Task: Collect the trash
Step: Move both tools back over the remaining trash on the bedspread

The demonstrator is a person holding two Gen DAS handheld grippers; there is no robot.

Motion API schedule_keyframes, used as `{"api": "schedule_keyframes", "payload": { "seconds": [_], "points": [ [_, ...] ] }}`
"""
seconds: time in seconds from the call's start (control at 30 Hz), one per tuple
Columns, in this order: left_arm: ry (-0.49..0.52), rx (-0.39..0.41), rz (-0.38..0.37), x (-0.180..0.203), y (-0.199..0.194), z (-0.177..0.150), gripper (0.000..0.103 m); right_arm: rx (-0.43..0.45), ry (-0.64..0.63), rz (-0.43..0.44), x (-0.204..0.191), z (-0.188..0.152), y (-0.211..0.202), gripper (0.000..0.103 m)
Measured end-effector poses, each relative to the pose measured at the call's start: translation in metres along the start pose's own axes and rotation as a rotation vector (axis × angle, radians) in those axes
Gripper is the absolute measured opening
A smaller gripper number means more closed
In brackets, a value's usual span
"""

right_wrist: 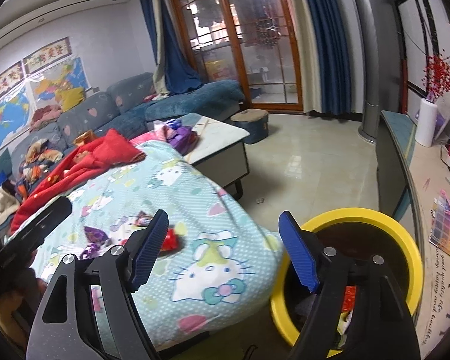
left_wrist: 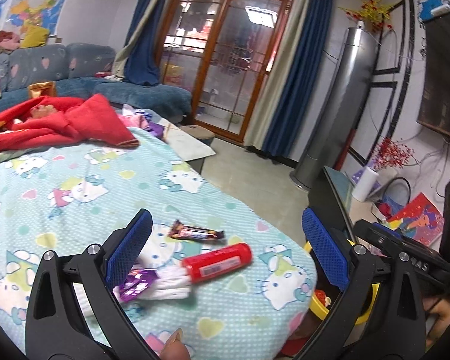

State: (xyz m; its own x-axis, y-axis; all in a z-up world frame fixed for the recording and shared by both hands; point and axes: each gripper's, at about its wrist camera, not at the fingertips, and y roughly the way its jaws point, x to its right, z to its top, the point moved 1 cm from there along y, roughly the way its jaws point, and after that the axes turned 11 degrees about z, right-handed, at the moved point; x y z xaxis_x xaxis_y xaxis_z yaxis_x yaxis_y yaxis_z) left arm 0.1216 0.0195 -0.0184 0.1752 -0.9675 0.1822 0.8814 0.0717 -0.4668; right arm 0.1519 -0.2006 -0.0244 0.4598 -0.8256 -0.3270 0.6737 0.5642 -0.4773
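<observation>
**Operator:** Report tool state and trash locations, taking the yellow bin as the reference.

**Technician:** The right gripper is released: its jaws stand wide apart with nothing between them, and its right blue pad sits over the bin's near rim. The left gripper is likewise released and empty. The bin stands on the floor, just beside the corner of the cat-print sheet. Some trash is already visible inside it.

**Operator:** What remains outside the bin?

**Technician:** On the sheet, left of the bin as the left wrist view shows it: a red cylindrical wrapper nearest the bin, a dark snack-bar wrapper just behind it, a white tissue wad touching the red wrapper's far end, and a purple foil wrapper farthest from the bin, beside the left gripper's left pad.

**Operator:** Recommended procedure for the next pick?

**Technician:** In my judgement, take the red wrapper first, being closest to the bin. Approach from above, set the jaws across its short axis and close at mid-length. Keep the pads clear of the sheet; soft fabric may bunch and lift with the item. Release only once the pads are fully inside the rim.
</observation>
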Motion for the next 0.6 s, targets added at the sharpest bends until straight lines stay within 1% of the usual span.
{"api": "schedule_keyframes", "payload": {
  "seconds": [0.13, 0.27, 0.47, 0.53, 0.57, 0.6],
  "points": [
    [-0.024, 0.002, 0.042, -0.018, 0.001, 0.003, 0.092, 0.001, -0.029, 0.032, -0.017, -0.001, 0.005, 0.077],
    [-0.062, -0.013, 0.091, -0.039, 0.004, 0.005, 0.092, -0.030, -0.044, 0.058, -0.033, -0.004, 0.016, 0.078],
    [-0.095, -0.052, 0.135, -0.067, 0.011, 0.005, 0.092, -0.120, -0.050, 0.087, -0.052, -0.013, 0.046, 0.078],
    [-0.107, -0.074, 0.133, -0.074, 0.014, 0.003, 0.092, -0.154, -0.040, 0.087, -0.057, -0.017, 0.057, 0.078],
    [-0.114, -0.085, 0.130, -0.078, 0.016, 0.002, 0.090, -0.169, -0.035, 0.092, -0.060, -0.019, 0.062, 0.078],
    [-0.118, -0.096, 0.127, -0.081, 0.018, 0.000, 0.085, -0.186, -0.029, 0.093, -0.062, -0.021, 0.068, 0.078]
  ]
}}
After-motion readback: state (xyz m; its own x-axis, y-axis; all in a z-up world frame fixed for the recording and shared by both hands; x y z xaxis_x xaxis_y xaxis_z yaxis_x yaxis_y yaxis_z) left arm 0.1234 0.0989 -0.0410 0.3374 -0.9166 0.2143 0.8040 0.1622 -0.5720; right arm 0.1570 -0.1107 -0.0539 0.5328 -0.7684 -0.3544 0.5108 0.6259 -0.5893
